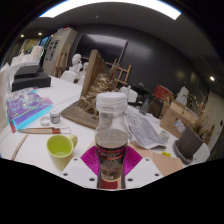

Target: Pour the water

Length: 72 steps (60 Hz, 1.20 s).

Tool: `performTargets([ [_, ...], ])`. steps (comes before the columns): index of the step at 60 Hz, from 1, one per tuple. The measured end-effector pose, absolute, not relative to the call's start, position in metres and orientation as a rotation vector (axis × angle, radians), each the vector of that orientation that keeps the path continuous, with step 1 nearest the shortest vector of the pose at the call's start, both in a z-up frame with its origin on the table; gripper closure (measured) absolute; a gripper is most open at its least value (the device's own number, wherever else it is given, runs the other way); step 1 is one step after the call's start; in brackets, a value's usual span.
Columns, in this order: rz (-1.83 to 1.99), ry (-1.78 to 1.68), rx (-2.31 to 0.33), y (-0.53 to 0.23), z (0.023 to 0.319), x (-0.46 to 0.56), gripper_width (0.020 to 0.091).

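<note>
- Gripper view has the bottle (pixel 111 135) dead centre for you: a clear plastic one with a white cap, upright, standing between the two pink pads (pixel 90 160).
- Your gripper (pixel 111 172) appears clenched on the bottle, both pads pressing its lower body; a small gap at either side can't be ruled out from here.
- Just beside the bottle, on its left, the yellow-green cup (pixel 61 149) sits on the white table (pixel 30 152), open mouth up, a little apart from the bottle.
- The white cap looks to be on. If it is, tipping gives you nothing, and squeezing harder to compensate could buckle the thin wall.
- Your hold is low on the body. Tilting towards the cup may let the heavier top swing and the bottle slide in the pads.
- The cup looks light and narrow-mouthed. Brush it with the bottle or pour off-centre and it may tip or water will hit the table.
- Clutter lies beyond the bottle; swing wide and you could clip it.
</note>
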<state>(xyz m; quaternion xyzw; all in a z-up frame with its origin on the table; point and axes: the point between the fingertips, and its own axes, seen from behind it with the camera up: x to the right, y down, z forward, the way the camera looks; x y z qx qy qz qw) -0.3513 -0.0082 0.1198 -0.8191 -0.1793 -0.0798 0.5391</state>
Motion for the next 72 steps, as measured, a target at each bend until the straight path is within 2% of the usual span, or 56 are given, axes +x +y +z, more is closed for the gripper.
performTargets([
  [7, 0.001, -0.34, -2.0, -0.014, 0.088, -0.355, 0.0843],
  [18, 0.09, -0.237, -2.042, -0.017, 0.045, -0.342, 0.0839],
  [24, 0.126, -0.204, -2.008, -0.016, 0.048, -0.338, 0.0825],
  [27, 0.128, -0.197, -2.004, -0.018, 0.048, -0.338, 0.0789],
  [35, 0.129, -0.185, -2.023, -0.023, 0.045, -0.335, 0.0665],
  [37, 0.135, -0.174, -2.047, -0.028, 0.042, -0.332, 0.0564],
  [40, 0.158, -0.15, -2.065, -0.035, 0.046, -0.33, 0.0331],
  [42, 0.17, -0.133, -2.067, -0.04, 0.052, -0.328, 0.0243],
  [43, 0.171, -0.125, -2.07, -0.044, 0.055, -0.326, 0.0233],
  [45, 0.166, -0.113, -2.081, -0.05, 0.06, -0.324, 0.0253],
  [62, 0.003, -0.002, -2.175, -0.176, 0.131, -0.302, 0.0248],
  [72, -0.03, 0.072, -2.204, -0.246, 0.163, -0.315, 0.0249],
])
